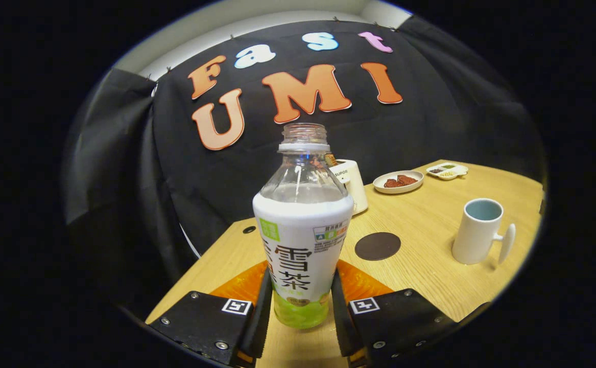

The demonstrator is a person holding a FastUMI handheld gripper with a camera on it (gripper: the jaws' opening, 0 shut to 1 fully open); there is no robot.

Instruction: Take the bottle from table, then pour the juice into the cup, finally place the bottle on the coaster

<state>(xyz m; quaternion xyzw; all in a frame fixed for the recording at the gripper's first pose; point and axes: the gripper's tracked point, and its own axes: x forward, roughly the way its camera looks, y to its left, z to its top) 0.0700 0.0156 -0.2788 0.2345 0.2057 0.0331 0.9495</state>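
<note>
Gripper (300, 306) at bottom center of frame, both fingers pressed on the lower sides of the bottle (302, 240), pinching it. Bottle upright, uncapped, clear plastic shoulder, white wrap label, greenish base; whether it's lifted off the table (430, 225) can't be told. Table is light wood grain, curved far edge at right, near-left edge runs diagonal toward the fingers. Round dark flat coaster (378, 246) just right of the bottle, open wood around it. White cup (477, 231) with handle further right, near the table's right edge. Small plate (398, 181) and divided dish (447, 170) at upper right, white appliance (351, 184) behind the bottle.
</note>
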